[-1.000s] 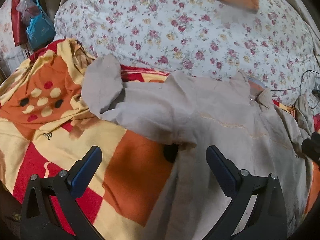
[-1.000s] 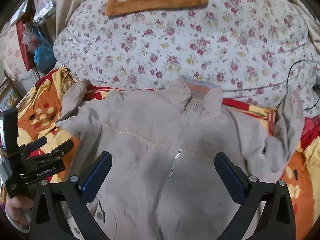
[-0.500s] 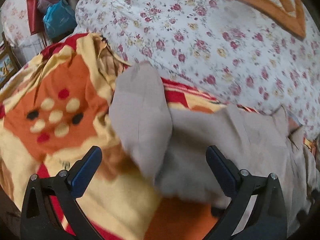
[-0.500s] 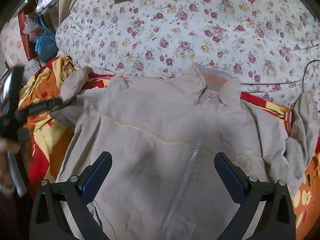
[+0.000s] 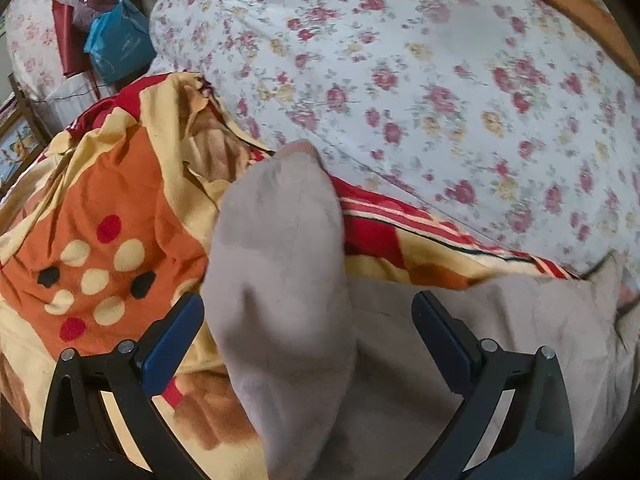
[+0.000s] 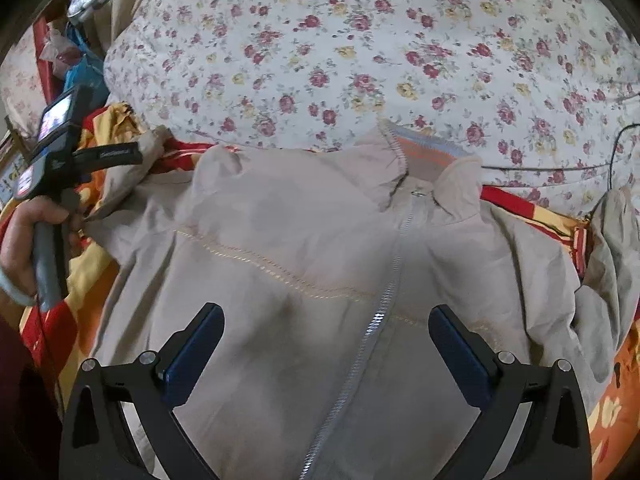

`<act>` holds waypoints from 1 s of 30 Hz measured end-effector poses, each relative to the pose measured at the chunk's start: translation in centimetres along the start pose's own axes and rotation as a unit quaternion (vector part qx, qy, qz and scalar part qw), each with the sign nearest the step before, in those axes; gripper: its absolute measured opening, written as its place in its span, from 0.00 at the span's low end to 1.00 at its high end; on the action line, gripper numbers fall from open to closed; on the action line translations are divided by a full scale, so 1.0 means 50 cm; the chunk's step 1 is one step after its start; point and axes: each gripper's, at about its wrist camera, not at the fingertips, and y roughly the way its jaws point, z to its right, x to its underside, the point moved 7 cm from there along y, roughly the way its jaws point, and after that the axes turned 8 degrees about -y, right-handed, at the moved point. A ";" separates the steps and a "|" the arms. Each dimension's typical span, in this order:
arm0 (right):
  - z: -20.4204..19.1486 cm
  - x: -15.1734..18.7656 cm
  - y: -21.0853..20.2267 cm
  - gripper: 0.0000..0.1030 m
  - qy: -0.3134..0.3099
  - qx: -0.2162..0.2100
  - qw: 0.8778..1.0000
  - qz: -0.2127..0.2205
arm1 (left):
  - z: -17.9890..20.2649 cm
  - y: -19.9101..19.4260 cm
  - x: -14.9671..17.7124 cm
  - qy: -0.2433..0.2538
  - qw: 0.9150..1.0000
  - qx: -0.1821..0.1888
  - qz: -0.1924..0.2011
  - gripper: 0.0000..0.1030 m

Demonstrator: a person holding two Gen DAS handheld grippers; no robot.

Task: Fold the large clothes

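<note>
Beige zip-up jacket [image 6: 304,248] spread front-up on an orange, red and yellow blanket [image 5: 108,208], collar toward a floral quilt [image 6: 360,48]. Zipper closed, fabric creased, both sleeves bunched at the sides. Left tool [image 5: 308,320] spread wide around the limp left sleeve [image 5: 280,248]. Right tool [image 6: 326,332] wide apart over the chest, holding nothing.

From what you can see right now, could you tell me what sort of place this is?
Most likely a bedroom: a beige jacket lies on an orange patterned blanket beside a floral quilt, with bags piled at the side.
</note>
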 end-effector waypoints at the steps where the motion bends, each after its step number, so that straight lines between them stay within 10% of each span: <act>1: 0.005 -0.001 0.002 0.99 0.004 0.004 1.000 -0.001 | 0.006 -0.016 0.007 0.002 1.000 0.012 0.002 1.00; 30: 0.110 0.035 -0.034 0.99 0.075 0.097 0.992 0.008 | 0.158 -0.211 0.195 0.097 0.988 0.113 0.040 1.00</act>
